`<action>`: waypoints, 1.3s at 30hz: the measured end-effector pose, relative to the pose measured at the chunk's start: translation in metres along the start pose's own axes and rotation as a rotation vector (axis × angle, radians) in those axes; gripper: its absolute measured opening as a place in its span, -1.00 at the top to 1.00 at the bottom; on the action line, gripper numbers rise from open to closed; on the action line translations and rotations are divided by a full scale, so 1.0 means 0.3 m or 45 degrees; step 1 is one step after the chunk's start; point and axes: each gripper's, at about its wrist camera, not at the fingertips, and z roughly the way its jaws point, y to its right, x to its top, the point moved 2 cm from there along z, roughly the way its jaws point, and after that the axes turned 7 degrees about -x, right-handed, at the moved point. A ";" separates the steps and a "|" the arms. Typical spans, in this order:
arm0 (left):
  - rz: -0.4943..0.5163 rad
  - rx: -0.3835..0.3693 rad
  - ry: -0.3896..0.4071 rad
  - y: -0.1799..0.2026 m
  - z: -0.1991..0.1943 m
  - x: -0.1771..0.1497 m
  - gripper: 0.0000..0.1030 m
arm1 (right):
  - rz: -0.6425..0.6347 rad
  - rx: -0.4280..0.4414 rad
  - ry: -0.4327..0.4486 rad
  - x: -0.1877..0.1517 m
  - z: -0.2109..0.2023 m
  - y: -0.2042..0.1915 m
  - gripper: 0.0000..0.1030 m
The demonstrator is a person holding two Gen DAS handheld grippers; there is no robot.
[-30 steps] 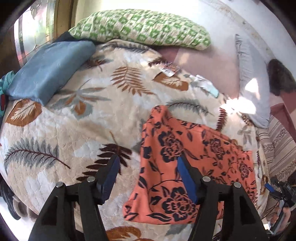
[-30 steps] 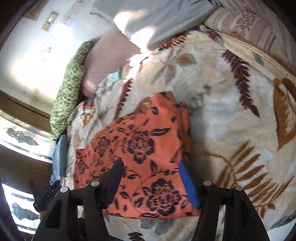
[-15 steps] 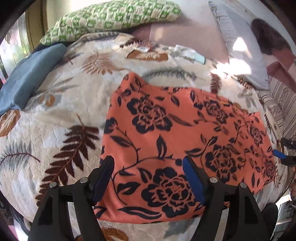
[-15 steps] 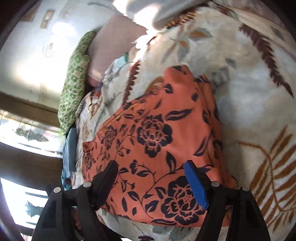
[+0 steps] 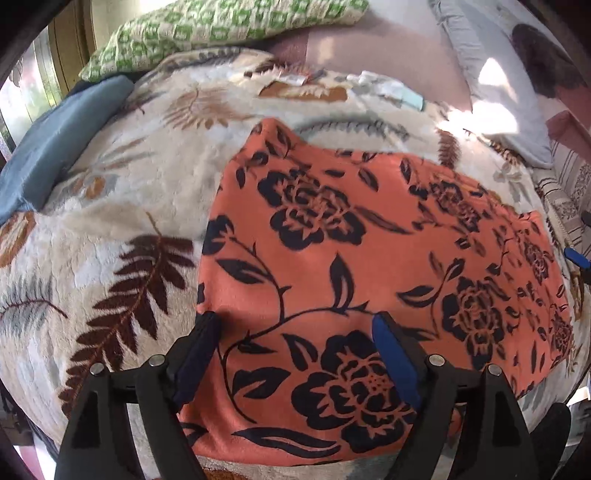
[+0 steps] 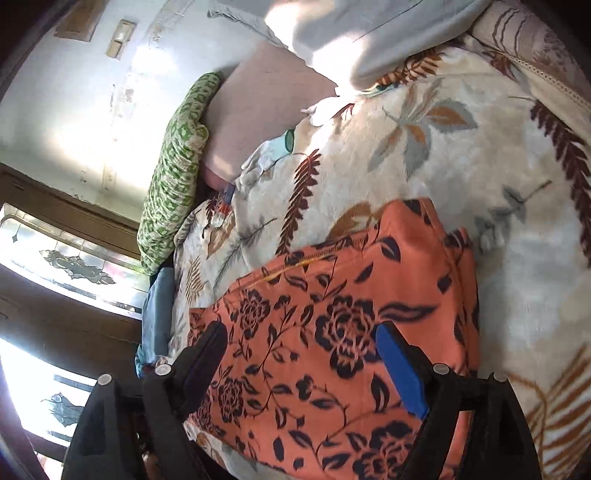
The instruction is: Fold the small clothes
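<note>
An orange garment with a dark flower print (image 5: 369, 258) lies spread flat on a leaf-patterned blanket (image 5: 110, 221). My left gripper (image 5: 295, 325) is open and hovers just over the garment's near left end, with nothing between its pads. My right gripper (image 6: 299, 332) is open over the garment (image 6: 332, 332) at its other end, with nothing held. A blue pad of the right gripper (image 5: 578, 256) shows at the right edge of the left wrist view.
A green patterned pillow (image 5: 229, 29), a blue folded cloth (image 5: 55, 147), a grey pillow (image 5: 498, 74) and a pink pillow (image 6: 266, 103) lie along the far side of the bed. Small packets (image 5: 388, 88) lie on the blanket. A window (image 6: 55, 266) is at the left.
Both grippers have moved in closer and lower over the orange garment, so it fills more of each view. Both stay open.
</note>
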 end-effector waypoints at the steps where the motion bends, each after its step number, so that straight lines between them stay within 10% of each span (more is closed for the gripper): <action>1: 0.005 0.006 0.022 -0.003 0.013 -0.006 -0.64 | 0.046 -0.032 -0.043 0.023 0.064 0.041 -0.66; 3: 0.031 0.008 0.031 0.009 0.000 -0.008 -0.64 | 0.199 -0.252 -0.091 0.032 0.167 0.185 -0.61; 10: -0.059 -0.005 0.146 -0.036 -0.077 0.029 -0.64 | 0.103 -0.037 0.061 -0.016 0.022 0.060 -0.69; 13: -0.122 0.072 -0.020 -0.091 0.046 0.001 -0.73 | 0.101 -0.238 -0.044 -0.056 0.121 0.136 -0.74; 21: -0.138 0.083 0.129 -0.112 -0.131 -0.001 -0.73 | 0.020 -0.170 0.034 -0.077 0.041 0.026 -0.74; 25: -0.142 0.164 -0.069 -0.157 0.002 -0.058 -0.80 | 0.245 -0.188 -0.031 -0.127 0.083 0.206 -0.77; 33: -0.119 0.119 0.126 -0.117 -0.187 -0.029 -0.80 | 0.128 -0.113 0.087 -0.152 -0.151 0.012 -0.78; 39: -0.123 0.173 -0.078 -0.129 -0.062 -0.128 -0.81 | 0.302 -0.185 -0.078 -0.358 -0.064 0.199 -0.81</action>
